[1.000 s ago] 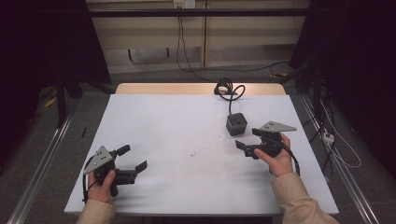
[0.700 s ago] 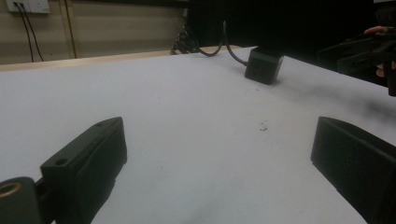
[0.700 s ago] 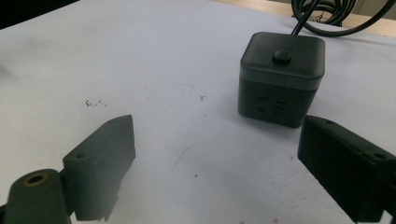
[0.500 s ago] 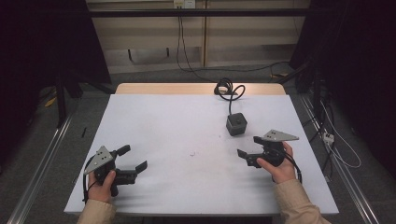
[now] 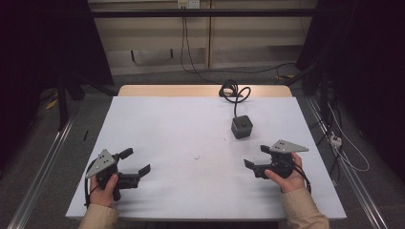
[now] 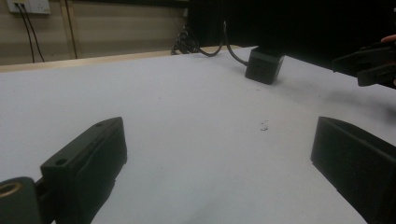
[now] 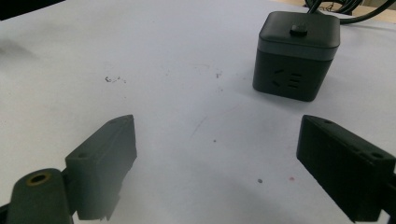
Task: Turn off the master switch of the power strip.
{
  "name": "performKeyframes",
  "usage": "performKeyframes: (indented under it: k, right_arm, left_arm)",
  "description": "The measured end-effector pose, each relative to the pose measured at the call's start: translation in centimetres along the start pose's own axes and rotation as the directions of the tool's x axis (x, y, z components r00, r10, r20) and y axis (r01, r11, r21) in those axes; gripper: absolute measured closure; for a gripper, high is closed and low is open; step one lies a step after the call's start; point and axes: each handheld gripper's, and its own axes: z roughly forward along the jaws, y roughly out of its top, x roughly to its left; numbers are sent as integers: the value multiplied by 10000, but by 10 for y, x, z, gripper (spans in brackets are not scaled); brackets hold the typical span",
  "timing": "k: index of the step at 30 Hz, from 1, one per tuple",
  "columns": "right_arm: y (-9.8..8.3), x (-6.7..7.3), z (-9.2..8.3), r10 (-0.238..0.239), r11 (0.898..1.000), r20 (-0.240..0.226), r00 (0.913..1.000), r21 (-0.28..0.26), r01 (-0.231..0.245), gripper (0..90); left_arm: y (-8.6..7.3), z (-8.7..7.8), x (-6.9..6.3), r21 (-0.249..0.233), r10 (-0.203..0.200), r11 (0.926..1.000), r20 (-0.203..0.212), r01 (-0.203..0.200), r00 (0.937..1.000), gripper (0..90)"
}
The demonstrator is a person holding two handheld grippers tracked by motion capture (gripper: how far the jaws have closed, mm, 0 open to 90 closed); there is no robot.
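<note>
From the high view, a white table (image 5: 191, 143) carries a dark power cube (image 5: 241, 127) toward its far right, its black cable (image 5: 233, 91) coiling to the far edge. The right gripper (image 5: 254, 157) sits near the table's near right edge, held in a hand, jaws spread apart and empty, with the power cube a little beyond it and not touched. The left gripper (image 5: 136, 162) rests at the near left, well apart from the cube, jaws likewise parted around nothing. In the left gripper view, its two black jaws stand wide over bare tabletop, and the power cube (image 6: 264, 65) lies far ahead to the right, close to the other gripper (image 6: 369, 65). In the right gripper view, the jaws are open with only the table between them, and the power cube (image 7: 295, 56) stands upright just ahead, toward the right jaw's side, a small button on its top and socket slots on its facing side.
</note>
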Motion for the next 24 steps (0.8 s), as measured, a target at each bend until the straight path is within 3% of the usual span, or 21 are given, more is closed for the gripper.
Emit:
performKeyframes:
  k: [24]
  right_arm:
    - [-20, 6, -12, 88, 9999, -36, 10000, 83, -87, 120]
  left_arm:
    - [0, 0, 0, 10, 15, 10000, -26, -15, 10000, 35]
